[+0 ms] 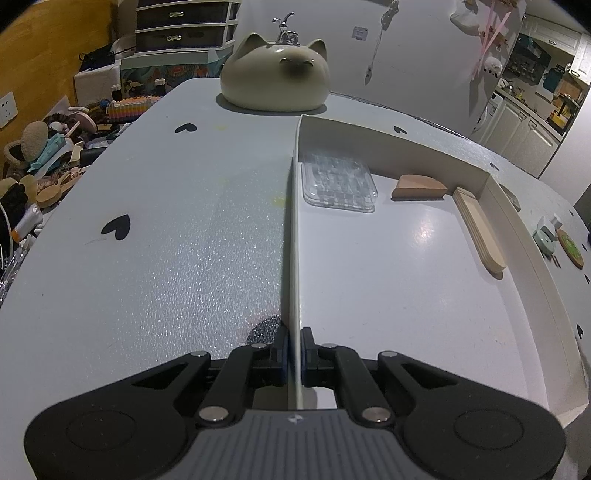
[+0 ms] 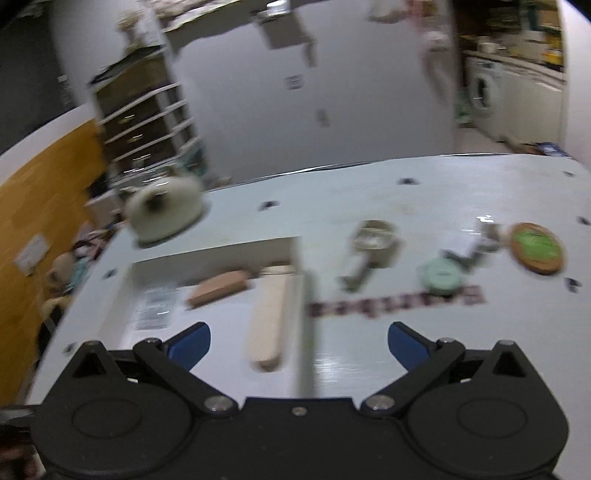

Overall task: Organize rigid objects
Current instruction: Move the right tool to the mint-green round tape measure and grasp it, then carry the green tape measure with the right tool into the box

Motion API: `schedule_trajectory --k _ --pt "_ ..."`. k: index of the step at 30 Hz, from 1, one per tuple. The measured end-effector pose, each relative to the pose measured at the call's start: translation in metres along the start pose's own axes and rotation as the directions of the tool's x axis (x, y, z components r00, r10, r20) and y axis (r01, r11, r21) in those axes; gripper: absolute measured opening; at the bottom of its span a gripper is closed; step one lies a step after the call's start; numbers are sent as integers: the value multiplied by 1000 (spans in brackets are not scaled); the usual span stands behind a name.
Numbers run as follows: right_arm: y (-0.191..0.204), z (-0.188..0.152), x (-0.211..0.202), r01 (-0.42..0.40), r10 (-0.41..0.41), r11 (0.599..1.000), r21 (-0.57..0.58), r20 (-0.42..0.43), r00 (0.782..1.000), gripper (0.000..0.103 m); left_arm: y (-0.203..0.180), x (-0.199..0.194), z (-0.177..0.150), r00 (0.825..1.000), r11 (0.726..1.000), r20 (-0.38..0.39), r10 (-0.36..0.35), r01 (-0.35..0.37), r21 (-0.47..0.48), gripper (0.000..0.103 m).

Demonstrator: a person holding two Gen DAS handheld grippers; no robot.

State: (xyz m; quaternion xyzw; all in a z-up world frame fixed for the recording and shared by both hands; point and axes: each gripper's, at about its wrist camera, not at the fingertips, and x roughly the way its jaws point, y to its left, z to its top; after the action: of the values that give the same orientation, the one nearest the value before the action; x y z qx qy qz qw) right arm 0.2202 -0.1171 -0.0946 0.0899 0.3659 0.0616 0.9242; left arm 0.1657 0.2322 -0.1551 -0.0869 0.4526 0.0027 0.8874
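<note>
My left gripper point(image 1: 294, 350) is shut on the left wall of a white shallow box point(image 1: 293, 229) on the pale table. Inside the box lie a clear plastic tray point(image 1: 338, 182), a brown wooden wedge point(image 1: 419, 187) and a long light wooden block point(image 1: 478, 230). My right gripper point(image 2: 298, 341) is open and empty, above the box's right wall point(image 2: 308, 325); its view is blurred. To the right of the box on the table lie a metal strainer point(image 2: 371, 245), a mint round object point(image 2: 441, 277), a green coaster point(image 2: 537, 247) and a dark patterned strip point(image 2: 395, 303).
A cream cat-shaped ceramic pot point(image 1: 275, 75) stands at the table's far edge. Clutter of brushes and toys point(image 1: 48, 158) lies off the table's left side. Drawers point(image 1: 184, 26) stand behind. A washing machine point(image 2: 484, 92) is at the far right.
</note>
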Motion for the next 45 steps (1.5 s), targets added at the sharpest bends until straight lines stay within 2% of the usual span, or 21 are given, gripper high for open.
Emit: schedule_trajectory --k 3,7,14,22,27,37,40,43,45 --pt "-21 -10 11 102 -103 995 15 14 995 103 0 0 0 1000 1000 0 0 0 -1 6" --pt "-44 -21 37 197 -197 980 24 -16 980 103 0 0 0 1000 1000 0 -1 1 -1 6" --pt "-61 -20 78 272 -270 962 36 -48 962 103 0 0 -1 1000 1000 0 0 0 -1 6" --pt "-72 -3 117 280 -278 959 46 -59 959 103 0 0 -1 1000 1000 -1 0 0 -4 6" --pt "-74 9 135 265 -265 964 2 -32 964 103 0 1 -1 1000 1000 -1 0 0 -3 6" --pt "-76 20 145 239 -240 971 -28 -33 970 102 0 0 -1 1000 1000 0 0 0 -4 6" --pt "-73 18 141 218 -219 975 -47 -18 976 91 0 0 0 1000 1000 -1 0 0 -3 6" --pt "-68 17 138 197 -198 978 -69 -4 980 74 0 1 -1 1000 1000 -1 0 0 -2 6" --pt "-65 17 135 196 -196 978 -75 10 981 49 1 1 -1 1000 1000 -1 0 0 -2 6"
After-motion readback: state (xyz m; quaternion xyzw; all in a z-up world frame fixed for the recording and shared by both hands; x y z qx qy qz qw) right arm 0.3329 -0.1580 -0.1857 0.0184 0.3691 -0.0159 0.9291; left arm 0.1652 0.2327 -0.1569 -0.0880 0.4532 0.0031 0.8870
